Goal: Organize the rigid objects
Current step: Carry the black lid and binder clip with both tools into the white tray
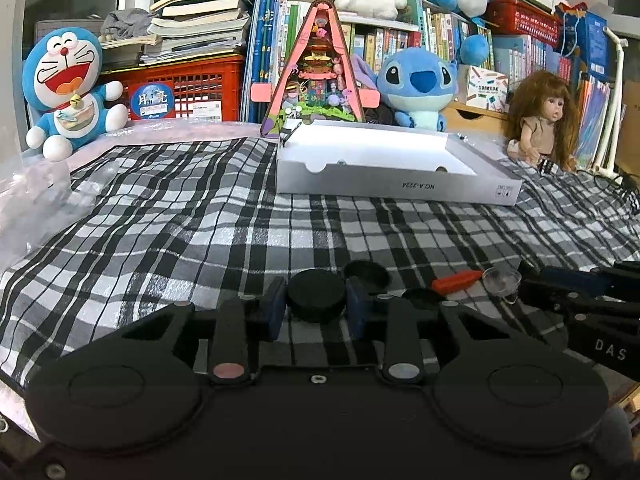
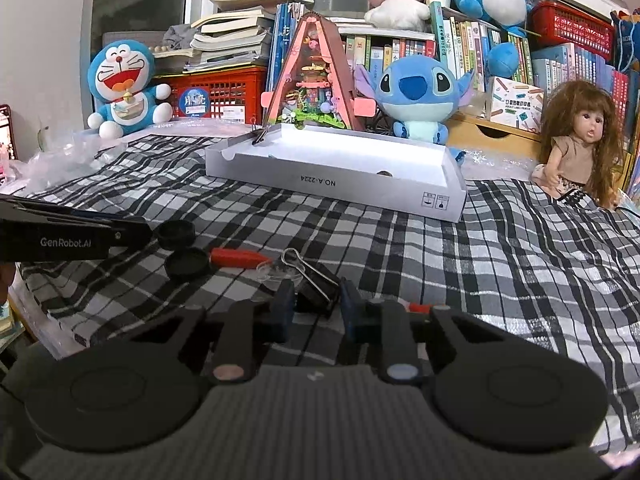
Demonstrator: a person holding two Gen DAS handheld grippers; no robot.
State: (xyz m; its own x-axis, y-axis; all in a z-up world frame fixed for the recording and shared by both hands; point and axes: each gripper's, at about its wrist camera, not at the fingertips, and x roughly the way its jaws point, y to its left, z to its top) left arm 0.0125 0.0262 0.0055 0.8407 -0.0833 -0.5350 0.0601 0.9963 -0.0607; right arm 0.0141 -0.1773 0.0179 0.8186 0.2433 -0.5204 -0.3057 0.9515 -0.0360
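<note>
My left gripper [image 1: 316, 306] is shut on a black round cap [image 1: 317, 295], low over the checked cloth. It also shows in the right wrist view [image 2: 158, 232], its tip at that cap [image 2: 176, 234]. My right gripper [image 2: 314, 306] is shut on a black binder clip [image 2: 316, 284] with wire handles pointing away. Another black cap [image 2: 188, 263] [image 1: 367, 276], an orange-red piece [image 2: 236, 257] [image 1: 456, 281] and a small clear cup [image 1: 501, 280] [image 2: 280, 274] lie on the cloth between the grippers. A white open box [image 1: 396, 188] [image 2: 336, 184] lies beyond, with a binder clip [image 2: 260, 134] in its far left corner.
A Doraemon plush [image 1: 68, 88], a pink triangular toy house [image 1: 320, 76], a Stitch plush [image 1: 418, 84] and a doll [image 1: 542, 116] stand along the back before bookshelves and red crates [image 1: 192, 88]. Clear plastic wrap [image 2: 72, 156] lies at the left edge.
</note>
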